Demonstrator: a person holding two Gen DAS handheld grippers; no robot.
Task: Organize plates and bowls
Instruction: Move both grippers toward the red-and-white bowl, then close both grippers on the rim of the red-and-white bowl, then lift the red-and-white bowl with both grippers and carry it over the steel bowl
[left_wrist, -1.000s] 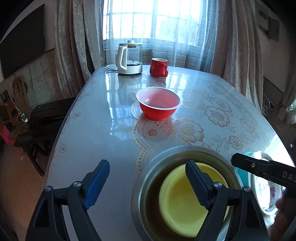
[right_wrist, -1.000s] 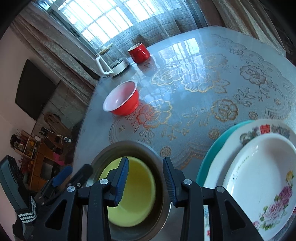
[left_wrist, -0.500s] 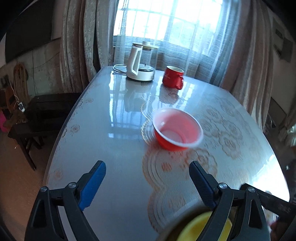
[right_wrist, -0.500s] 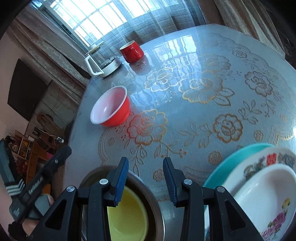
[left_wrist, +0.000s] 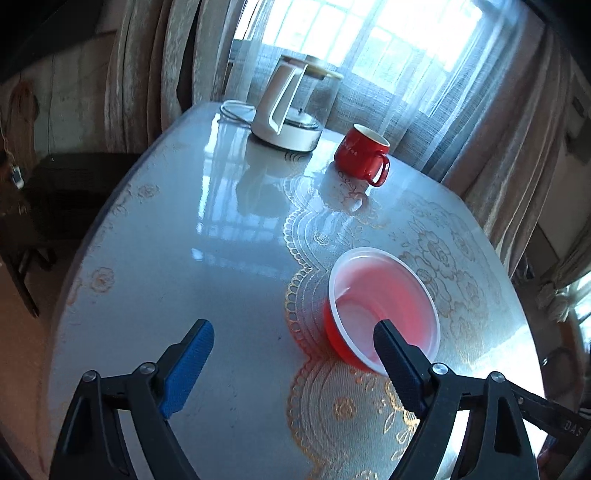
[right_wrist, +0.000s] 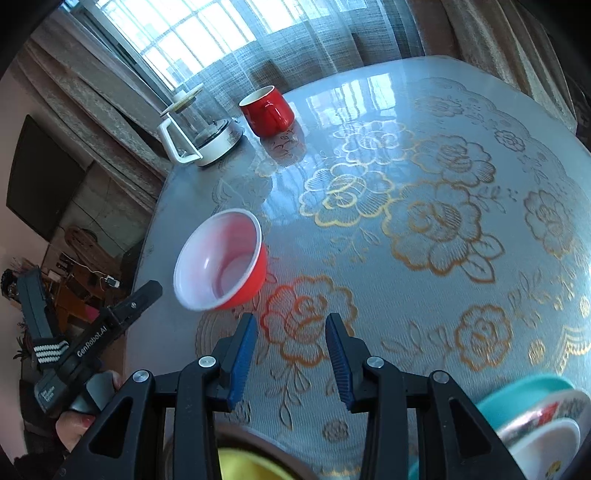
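Note:
A red bowl (left_wrist: 382, 308) with a white inside stands upright on the table; it also shows in the right wrist view (right_wrist: 221, 269). My left gripper (left_wrist: 291, 363) is open wide and empty, its right finger just in front of the bowl's near rim. My right gripper (right_wrist: 290, 354) is open and empty, above the tablecloth to the bowl's near right. Below it, a yellow bowl (right_wrist: 243, 467) sits inside a metal bowl (right_wrist: 295, 466). A stack of plates, floral white (right_wrist: 546, 443) on teal (right_wrist: 517, 398), lies at the lower right.
A red mug (left_wrist: 364, 155) and a glass kettle with a white handle (left_wrist: 291, 110) stand at the table's far end by the curtained window. The round table (left_wrist: 166, 240) has a glossy floral cover. A dark bench (left_wrist: 66, 184) stands left of the table.
Both grippers moved forward from above the metal and yellow bowls toward the red bowl. The nested bowls and plates slid to the bottom of view. The jaws kept their openings.

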